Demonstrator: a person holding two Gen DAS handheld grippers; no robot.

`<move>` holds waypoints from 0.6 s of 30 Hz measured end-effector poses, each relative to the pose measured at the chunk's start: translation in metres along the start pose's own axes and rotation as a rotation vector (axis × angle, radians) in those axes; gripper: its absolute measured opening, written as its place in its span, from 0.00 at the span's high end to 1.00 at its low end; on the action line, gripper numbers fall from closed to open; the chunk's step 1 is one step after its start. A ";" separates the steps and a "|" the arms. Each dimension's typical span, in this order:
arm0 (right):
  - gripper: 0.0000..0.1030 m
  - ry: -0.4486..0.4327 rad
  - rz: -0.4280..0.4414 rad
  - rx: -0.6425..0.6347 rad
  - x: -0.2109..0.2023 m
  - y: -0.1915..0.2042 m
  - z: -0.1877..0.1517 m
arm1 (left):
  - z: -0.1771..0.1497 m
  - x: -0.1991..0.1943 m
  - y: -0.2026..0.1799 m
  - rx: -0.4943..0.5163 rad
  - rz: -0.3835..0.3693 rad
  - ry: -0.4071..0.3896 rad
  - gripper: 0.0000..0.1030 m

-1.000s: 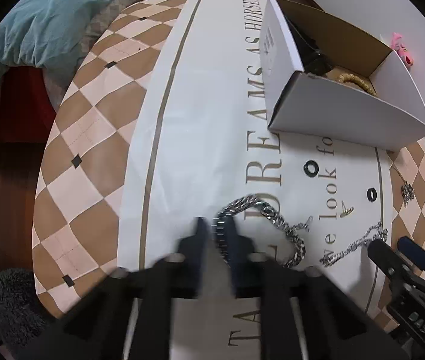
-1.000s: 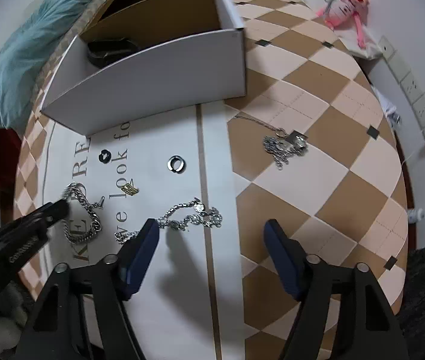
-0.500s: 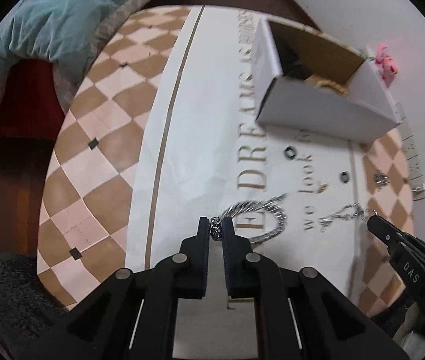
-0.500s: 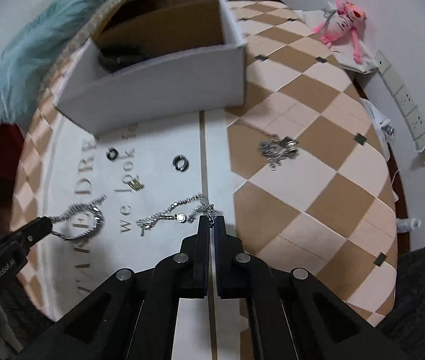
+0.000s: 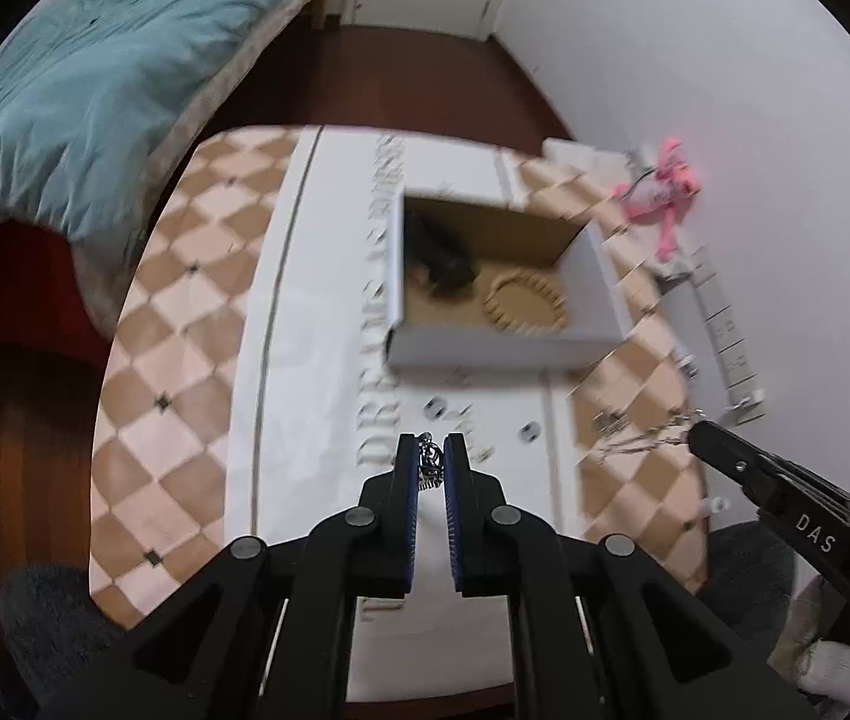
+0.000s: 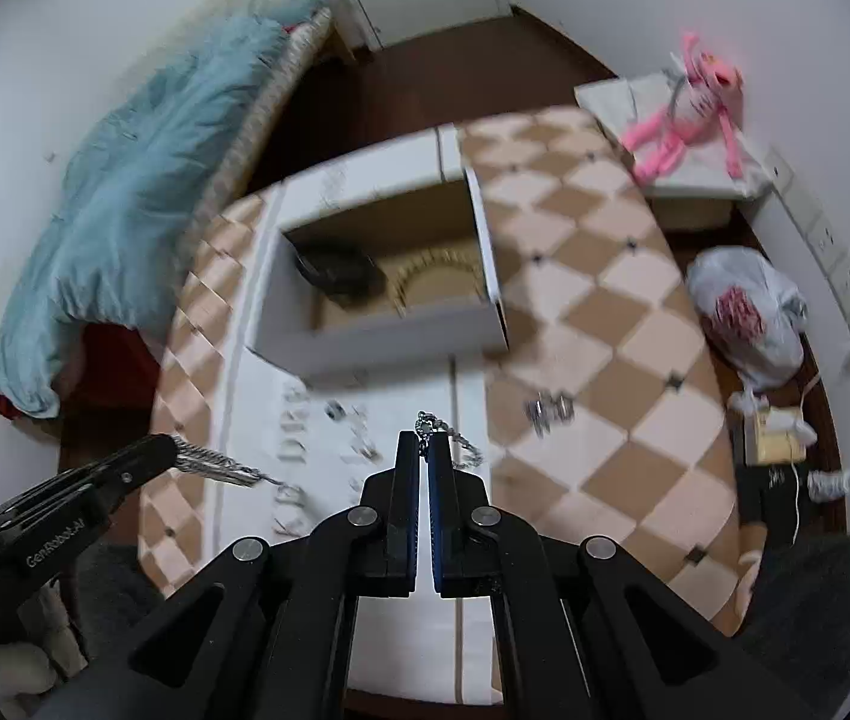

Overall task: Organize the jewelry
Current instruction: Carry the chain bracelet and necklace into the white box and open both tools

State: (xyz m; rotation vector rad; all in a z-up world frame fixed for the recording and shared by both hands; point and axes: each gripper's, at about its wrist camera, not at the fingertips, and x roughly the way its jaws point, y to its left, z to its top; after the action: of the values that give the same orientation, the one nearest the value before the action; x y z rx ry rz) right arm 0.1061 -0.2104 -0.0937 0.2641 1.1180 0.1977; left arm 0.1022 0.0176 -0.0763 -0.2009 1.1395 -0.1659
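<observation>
Black left claw point(image 5: 431, 450), marked "GenRobot.AI", pinches a chunky silver curb-link chain point(image 5: 430, 463); right claw point(image 6: 423, 450), marked "DAS", pinches a thin silver beaded chain point(image 6: 452, 433), both above the checkered tabletop point(image 6: 599, 324).

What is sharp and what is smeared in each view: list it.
Left wrist: left tool and its chunky chain sharp; box and checkered cloth motion-smeared. Right wrist: right tool crisp; thin chain, box and loose jewelry blurred; fisheye bends both.
</observation>
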 end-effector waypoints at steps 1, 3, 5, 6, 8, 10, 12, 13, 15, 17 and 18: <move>0.97 -0.012 0.010 -0.008 -0.006 0.002 0.007 | 0.008 -0.005 -0.004 0.005 -0.015 -0.011 0.95; 0.97 -0.032 0.031 -0.022 -0.015 0.008 0.023 | 0.021 -0.013 -0.009 0.014 -0.039 -0.031 0.95; 0.97 -0.049 0.045 -0.043 -0.020 0.014 0.041 | 0.038 -0.020 -0.016 0.029 -0.057 -0.057 0.95; 0.97 -0.054 0.045 -0.056 -0.021 0.017 0.049 | 0.047 -0.023 -0.020 0.040 -0.065 -0.069 0.95; 0.97 -0.058 0.043 -0.079 -0.016 0.022 0.066 | 0.063 -0.025 -0.026 0.056 -0.068 -0.086 0.95; 0.97 -0.047 0.038 -0.091 -0.008 0.025 0.080 | 0.080 -0.020 -0.032 0.079 -0.067 -0.091 0.95; 0.97 -0.019 0.040 -0.096 0.006 0.026 0.094 | 0.090 -0.010 -0.035 0.091 -0.076 -0.080 0.95; 0.97 -0.005 0.038 -0.093 0.014 0.025 0.099 | 0.094 -0.004 -0.034 0.089 -0.076 -0.072 0.95; 0.97 0.024 0.031 -0.092 0.032 0.023 0.108 | 0.103 0.014 -0.032 0.079 -0.094 -0.032 0.95; 0.97 0.052 0.025 -0.087 0.049 0.019 0.115 | 0.109 0.033 -0.028 0.072 -0.093 0.005 0.95; 0.97 0.069 0.022 -0.085 0.059 0.017 0.118 | 0.110 0.042 -0.027 0.069 -0.092 0.024 0.95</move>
State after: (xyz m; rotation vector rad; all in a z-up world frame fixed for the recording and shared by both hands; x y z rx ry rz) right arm 0.2372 -0.1901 -0.0907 0.1951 1.1728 0.2751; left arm 0.2194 -0.0099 -0.0627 -0.1908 1.1468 -0.2895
